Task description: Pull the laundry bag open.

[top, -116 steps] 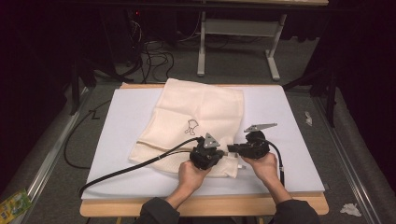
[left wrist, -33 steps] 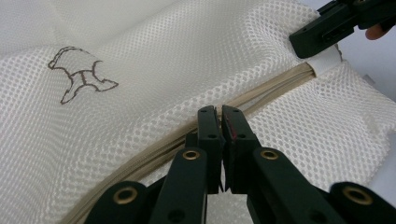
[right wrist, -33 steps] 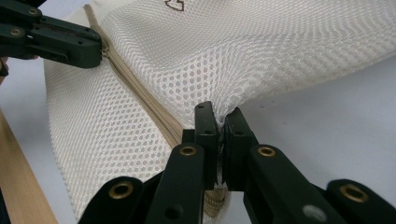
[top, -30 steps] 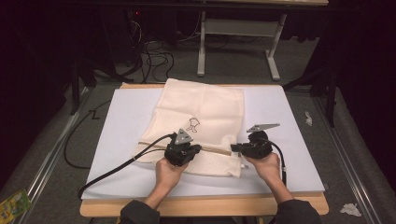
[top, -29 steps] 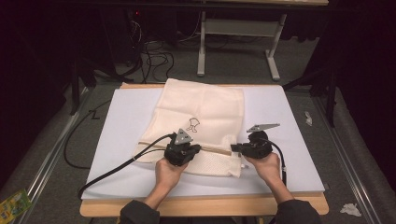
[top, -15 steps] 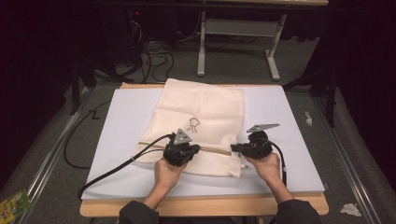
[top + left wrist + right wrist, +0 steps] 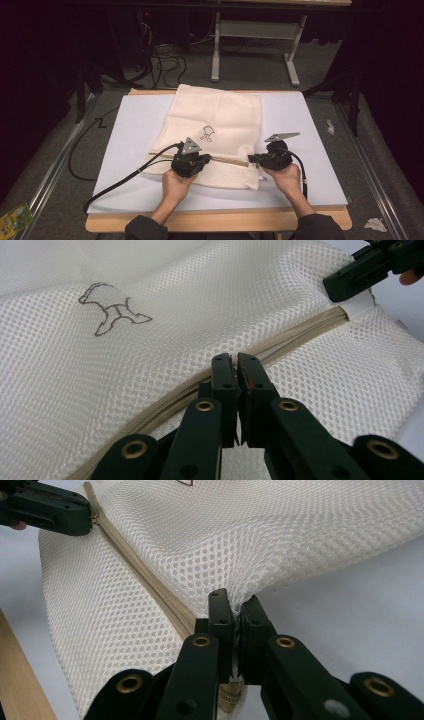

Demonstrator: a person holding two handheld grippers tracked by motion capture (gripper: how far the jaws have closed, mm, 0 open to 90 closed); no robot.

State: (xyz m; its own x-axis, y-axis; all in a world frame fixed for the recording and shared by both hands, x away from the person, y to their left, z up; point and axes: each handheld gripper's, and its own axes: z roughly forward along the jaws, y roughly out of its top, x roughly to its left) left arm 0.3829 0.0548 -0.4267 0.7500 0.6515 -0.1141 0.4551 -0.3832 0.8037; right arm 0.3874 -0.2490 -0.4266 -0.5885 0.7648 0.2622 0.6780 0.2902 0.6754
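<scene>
A cream mesh bag (image 7: 215,115) with a small line drawing (image 7: 207,133) lies on a white mat. A tan zipper (image 7: 227,160) runs across its near end. My left gripper (image 7: 206,159) is shut on the zipper line (image 7: 300,330), jaws pressed together (image 7: 235,362); the pull itself is hidden between them. My right gripper (image 7: 251,159) is shut on the bag's mesh at the zipper's right end (image 7: 235,605), bunching the fabric (image 7: 250,530) upward. Each gripper shows in the other's view: the right gripper (image 7: 370,267) and the left gripper (image 7: 45,505).
The white mat (image 7: 135,130) covers a wooden table whose front edge (image 7: 215,220) runs near the person's forearms. The left gripper's cable (image 7: 125,177) trails off to the left. On the floor are cables (image 7: 160,50), a table frame (image 7: 250,30) and paper scraps (image 7: 374,224).
Since the oldest frame my left gripper has slid left along the zipper, away from the right one. Over the last second both hands have stayed nearly still.
</scene>
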